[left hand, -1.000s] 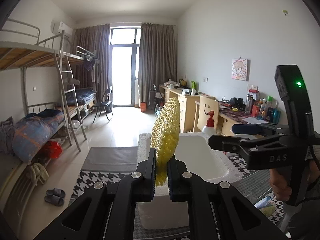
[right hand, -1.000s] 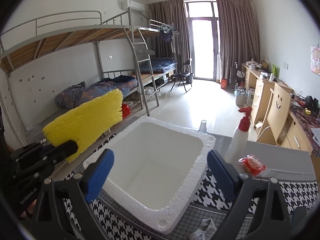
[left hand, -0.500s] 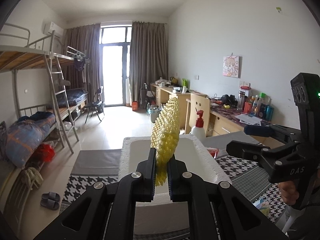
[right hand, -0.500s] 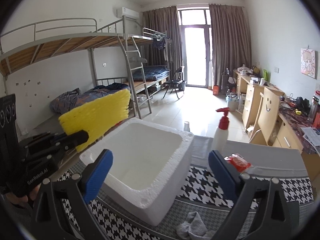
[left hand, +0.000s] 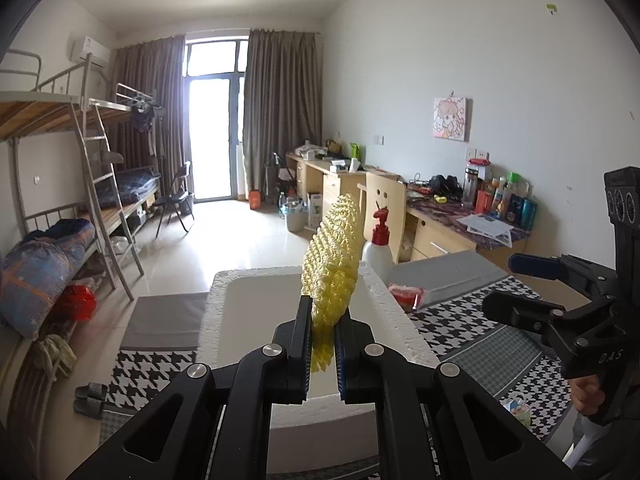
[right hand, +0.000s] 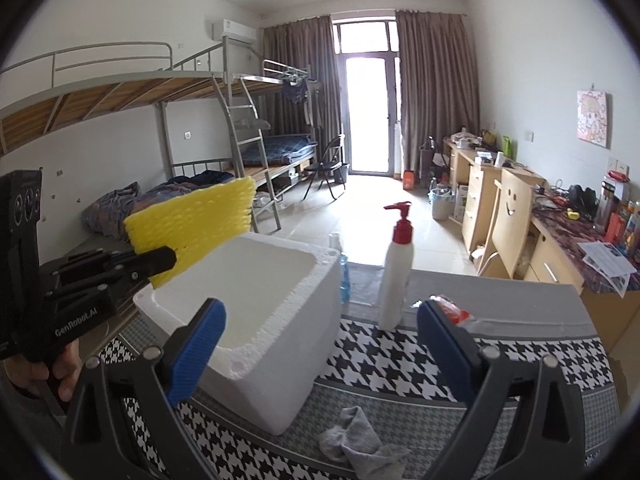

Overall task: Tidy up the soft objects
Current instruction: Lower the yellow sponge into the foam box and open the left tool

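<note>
Foam netting, yellow and ribbed, stands clamped by its lower end in my left gripper, its long axis running up and away toward twelve o'clock in the left wrist view, edge-on to that camera. From the right wrist view the same sheet shows its broad face, slanting up toward two o'clock from the left gripper that pinches it. It hangs in the air above the near-left rim of the white foam box, touching nothing but the pads. That box sits on a houndstooth-patterned mat; what I can see of its white interior holds nothing. My right gripper is spread wide, blue pads well apart, with nothing between them. At five o'clock from the box a grey sock lies crumpled on the mat. A white pump bottle with a red top stands upright at two o'clock from the box, a red packet just beside it.
</note>
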Available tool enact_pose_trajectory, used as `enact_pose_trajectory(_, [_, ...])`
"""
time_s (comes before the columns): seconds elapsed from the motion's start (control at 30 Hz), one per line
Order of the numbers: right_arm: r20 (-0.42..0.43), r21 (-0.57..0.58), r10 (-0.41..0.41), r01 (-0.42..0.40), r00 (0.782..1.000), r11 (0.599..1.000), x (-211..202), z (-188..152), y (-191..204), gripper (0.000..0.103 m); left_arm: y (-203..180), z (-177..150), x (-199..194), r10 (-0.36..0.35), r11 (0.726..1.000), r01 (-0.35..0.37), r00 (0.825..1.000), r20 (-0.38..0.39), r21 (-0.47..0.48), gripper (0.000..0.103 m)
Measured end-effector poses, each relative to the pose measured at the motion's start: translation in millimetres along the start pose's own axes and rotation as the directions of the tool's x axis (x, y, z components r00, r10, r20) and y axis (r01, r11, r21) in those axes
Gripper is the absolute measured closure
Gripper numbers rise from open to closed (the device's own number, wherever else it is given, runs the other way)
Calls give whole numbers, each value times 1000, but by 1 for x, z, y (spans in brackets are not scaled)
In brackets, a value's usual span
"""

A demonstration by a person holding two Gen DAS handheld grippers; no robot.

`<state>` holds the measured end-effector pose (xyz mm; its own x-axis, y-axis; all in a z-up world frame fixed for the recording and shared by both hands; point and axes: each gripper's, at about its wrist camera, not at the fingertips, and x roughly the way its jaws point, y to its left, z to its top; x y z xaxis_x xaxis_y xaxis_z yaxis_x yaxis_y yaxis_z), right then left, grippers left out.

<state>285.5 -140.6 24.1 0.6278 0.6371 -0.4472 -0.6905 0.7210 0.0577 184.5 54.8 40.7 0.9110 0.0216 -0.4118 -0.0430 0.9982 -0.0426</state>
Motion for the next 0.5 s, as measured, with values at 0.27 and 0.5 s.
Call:
enact_pose_trajectory(0.27, [-2,23,-19,19,1000,1000,-8,-9,-12,5,-6,1,15,-11,1000,10,999,-50,-9,93])
enact_pose_trajectory(0.5, [-6,29,-29,30,1000,999,-10,-14,-17,5,-10,-1,25,-4,1000,3,996,-85,-6,93])
